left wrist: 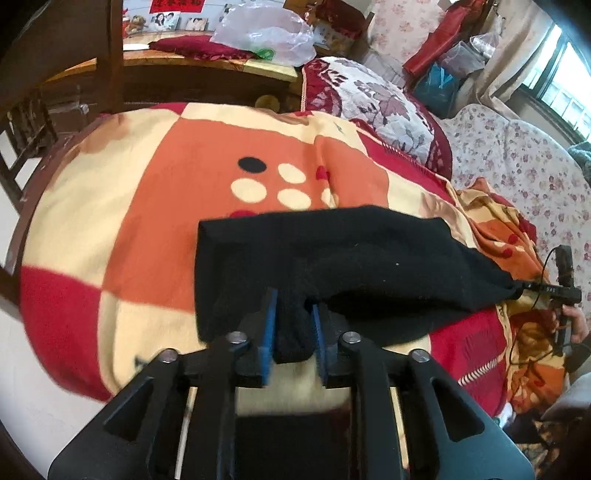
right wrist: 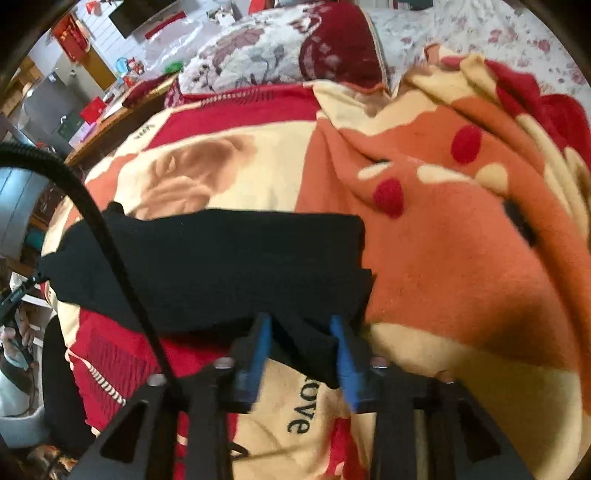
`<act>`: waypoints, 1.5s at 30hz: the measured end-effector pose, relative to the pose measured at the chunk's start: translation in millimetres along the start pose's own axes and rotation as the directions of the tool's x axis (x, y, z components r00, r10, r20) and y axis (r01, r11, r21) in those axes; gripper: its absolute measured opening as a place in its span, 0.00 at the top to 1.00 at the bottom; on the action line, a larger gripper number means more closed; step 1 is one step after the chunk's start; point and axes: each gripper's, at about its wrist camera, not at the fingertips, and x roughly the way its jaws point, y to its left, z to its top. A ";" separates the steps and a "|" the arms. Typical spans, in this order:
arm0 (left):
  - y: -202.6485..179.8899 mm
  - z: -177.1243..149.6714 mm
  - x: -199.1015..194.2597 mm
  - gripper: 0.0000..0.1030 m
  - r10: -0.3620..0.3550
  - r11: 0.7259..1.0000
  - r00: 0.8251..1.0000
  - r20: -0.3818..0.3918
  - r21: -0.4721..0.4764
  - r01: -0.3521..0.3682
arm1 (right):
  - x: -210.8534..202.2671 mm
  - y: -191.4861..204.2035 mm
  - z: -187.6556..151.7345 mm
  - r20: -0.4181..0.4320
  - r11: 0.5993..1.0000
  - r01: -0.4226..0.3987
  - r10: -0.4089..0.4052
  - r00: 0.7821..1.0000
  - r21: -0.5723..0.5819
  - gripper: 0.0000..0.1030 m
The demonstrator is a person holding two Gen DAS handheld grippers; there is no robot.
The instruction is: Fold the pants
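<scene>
The black pants [left wrist: 332, 258] lie as a folded dark band across an orange, cream and red blanket [left wrist: 147, 221]. My left gripper [left wrist: 293, 299] is shut on a bunched edge of the pants between its blue pads [left wrist: 269, 325]. In the right wrist view the pants [right wrist: 221, 258] stretch to the left, and my right gripper [right wrist: 301, 321] is shut on their near edge between blue pads [right wrist: 347, 362]. The right gripper also shows at the far right of the left wrist view [left wrist: 561, 288], at the pants' other end.
A floral cushion with dark red border [left wrist: 376, 107] lies beyond the blanket. A wooden table [left wrist: 184, 70] holds a clear plastic bag [left wrist: 266, 33]. A floral sofa cover [left wrist: 517, 166] is at right. A black cable [right wrist: 110, 240] crosses the right wrist view.
</scene>
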 end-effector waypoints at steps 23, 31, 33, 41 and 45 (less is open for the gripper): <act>-15.4 -6.2 -37.3 0.48 0.027 0.968 0.996 0.081 -0.250 -0.006 | -0.9 167.3 -3.6 0.180 0.956 -0.229 0.262 0.948 -0.186 0.52; -9.7 -7.8 -22.4 0.48 0.004 0.928 0.997 0.083 -0.371 0.027 | 29.2 253.9 -4.4 0.090 0.851 -0.320 0.388 0.917 -0.416 0.52; -7.9 -9.2 -19.6 0.48 0.008 0.917 0.996 0.093 -0.397 0.030 | 39.2 271.4 -4.5 0.083 0.836 -0.315 0.391 0.917 -0.449 0.52; 4.2 -19.5 -19.5 0.41 -0.045 0.824 0.987 0.155 -0.552 0.124 | 61.8 321.5 -7.7 0.079 0.770 -0.279 0.391 0.917 -0.574 0.42; 6.5 -19.0 -20.0 0.41 -0.046 0.794 0.982 0.184 -0.589 0.148 | 70.9 339.9 -12.4 0.127 0.739 -0.174 0.332 0.935 -0.651 0.41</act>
